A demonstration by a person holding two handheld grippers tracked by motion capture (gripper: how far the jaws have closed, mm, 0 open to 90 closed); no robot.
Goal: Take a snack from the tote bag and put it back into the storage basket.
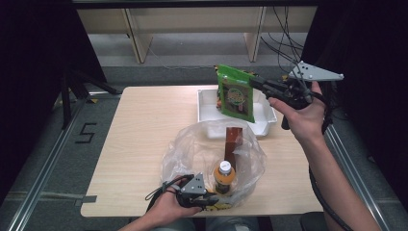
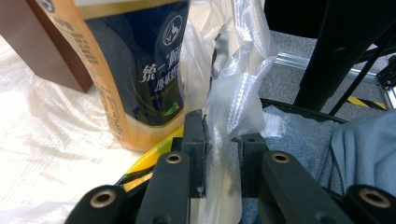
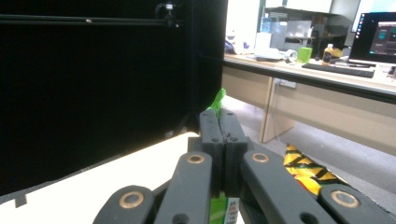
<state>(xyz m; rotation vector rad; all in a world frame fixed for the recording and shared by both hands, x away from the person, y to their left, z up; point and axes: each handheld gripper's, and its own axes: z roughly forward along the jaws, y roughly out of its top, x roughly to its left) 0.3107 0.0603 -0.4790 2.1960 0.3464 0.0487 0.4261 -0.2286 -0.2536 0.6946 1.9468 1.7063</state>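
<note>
Right gripper (image 1: 257, 83), jaws clamped on the green snack packet (image 1: 235, 95), hangs it upper right above the white tray (image 1: 206, 109); left gripper (image 1: 210, 198), lower centre, pinches the plastic bag (image 1: 192, 144) rim, probably holding it open.

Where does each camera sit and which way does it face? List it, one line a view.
High view: above the person's side, looking down on the table; forearms and both claws.
Left gripper view: on the left claw, pinching the plastic bag beside the bottle.
Right gripper view: on the right claw, shut on the green packet.
Shared: high view shows packet and bottle.
</note>
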